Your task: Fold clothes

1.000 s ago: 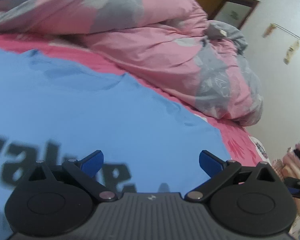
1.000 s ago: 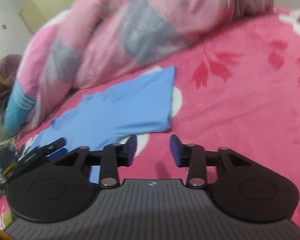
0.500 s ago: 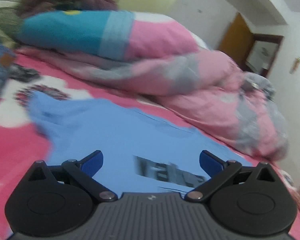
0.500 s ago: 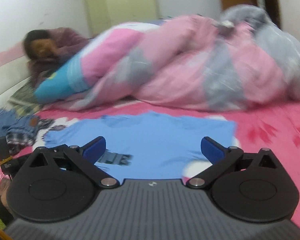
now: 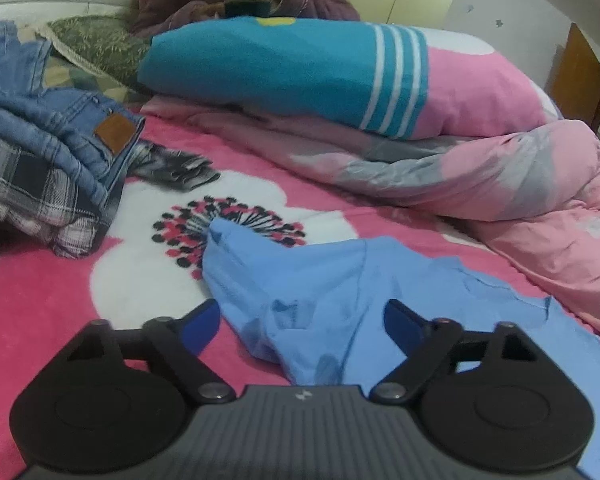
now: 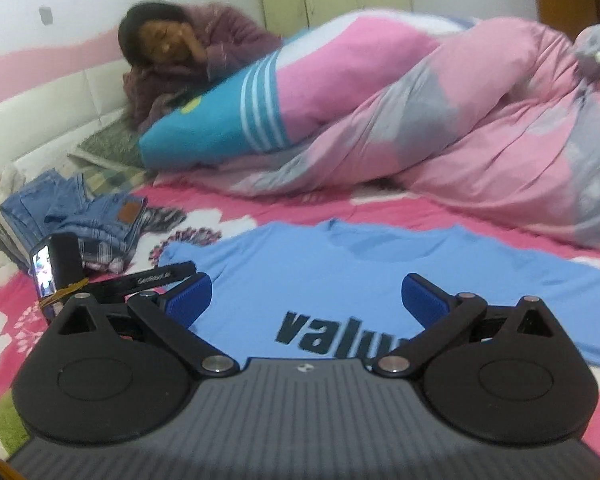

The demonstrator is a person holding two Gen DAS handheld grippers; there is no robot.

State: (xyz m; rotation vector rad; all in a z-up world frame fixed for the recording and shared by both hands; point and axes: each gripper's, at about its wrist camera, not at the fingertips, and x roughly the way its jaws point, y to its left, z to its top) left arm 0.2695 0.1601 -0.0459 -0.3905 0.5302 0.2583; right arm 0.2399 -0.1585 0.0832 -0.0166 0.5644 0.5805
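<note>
A light blue T-shirt [image 6: 340, 276] with dark lettering lies spread flat, front up, on the pink flowered bedspread [image 6: 228, 208]. In the left wrist view its rumpled sleeve [image 5: 300, 292] lies between the blue pads of my left gripper [image 5: 300, 324], which stands open just over that sleeve. My right gripper [image 6: 306, 300] is open too, hovering above the shirt's chest near the lettering, with nothing between its fingers. The left gripper's body [image 6: 100, 284] shows at the shirt's left sleeve in the right wrist view.
A pile of folded jeans and plaid cloth [image 5: 48, 152] sits at the left. A pink, grey and teal duvet [image 5: 380, 112] runs along the far side, with a person [image 6: 188, 64] lying under it against the headboard. Bare bedspread [image 5: 60, 292] lies left of the shirt.
Both grippers have swung round to face the head of the bed. The left one came down to the shirt's left sleeve; the right one opened wider and now sits over the shirt's chest.
</note>
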